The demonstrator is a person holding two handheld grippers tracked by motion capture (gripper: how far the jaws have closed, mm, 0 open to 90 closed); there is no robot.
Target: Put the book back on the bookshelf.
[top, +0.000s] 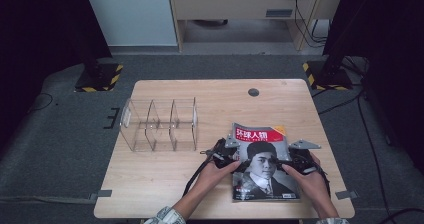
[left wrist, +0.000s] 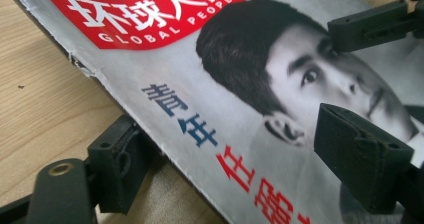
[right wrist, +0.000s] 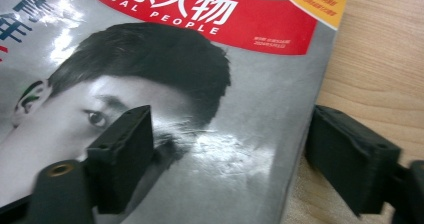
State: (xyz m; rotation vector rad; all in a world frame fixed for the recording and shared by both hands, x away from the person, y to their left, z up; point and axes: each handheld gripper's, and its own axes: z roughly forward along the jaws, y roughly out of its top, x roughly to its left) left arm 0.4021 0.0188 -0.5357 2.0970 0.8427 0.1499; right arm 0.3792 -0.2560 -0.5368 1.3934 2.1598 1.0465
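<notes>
Straddling the magazine [top: 264, 164] edges, both grippers' fingers gape, gripping nothing — high view adds an acrylic organizer [top: 159, 125].

The light wooden table [top: 165, 169] is seen from above and from the person's side in the high view, looking forward and down, far enough for its whole top to be taken in. The left gripper view is taken very close, along black jaws, across the grey glossy magazine with the red title band [left wrist: 210, 99] from its left edge. The right gripper view is taken equally close from the right edge. The magazine cover [right wrist: 210, 149] is shared by all three views.
</notes>
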